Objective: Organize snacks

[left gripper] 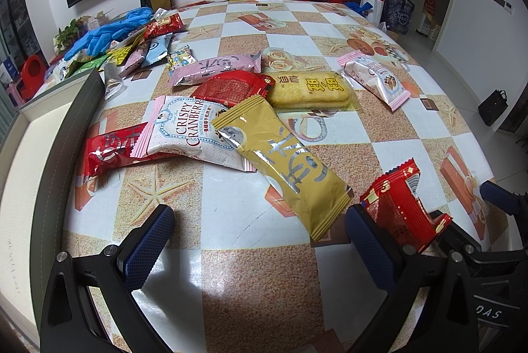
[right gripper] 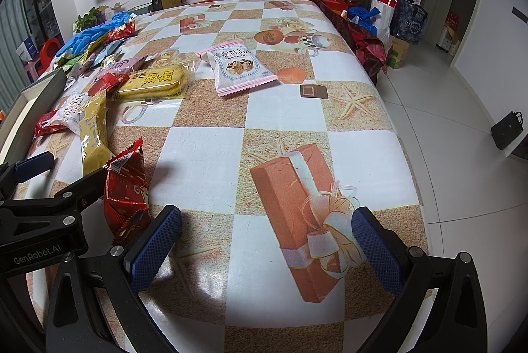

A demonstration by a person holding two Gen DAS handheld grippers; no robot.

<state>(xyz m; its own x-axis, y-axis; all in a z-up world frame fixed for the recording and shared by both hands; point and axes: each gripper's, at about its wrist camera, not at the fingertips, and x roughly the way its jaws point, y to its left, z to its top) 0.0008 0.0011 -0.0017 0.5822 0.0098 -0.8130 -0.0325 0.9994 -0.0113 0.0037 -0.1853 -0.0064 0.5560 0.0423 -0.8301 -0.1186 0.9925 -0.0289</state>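
Snacks: red packet (left gripper: pixel 404 207) stands crumpled between grippers. Left gripper (left gripper: pixel 260 240) jaws wide, empty; right gripper (right gripper: pixel 265 240) likewise. Gold packet (left gripper: pixel 280 161) beyond, on checkered table (left gripper: pixel 231 270). Right view alone shows floor; left view alone shows box edge (left gripper: pixel 59 108).

Open checkered tablecloth (right gripper: pixel 211 155) ahead of your right gripper (right gripper: pixel 265 240), crumpled red foil packet (right gripper: pixel 127 188) crowding its left, scattered snack wrappers (left gripper: pixel 231 108) blocking your left gripper (left gripper: pixel 260 240)
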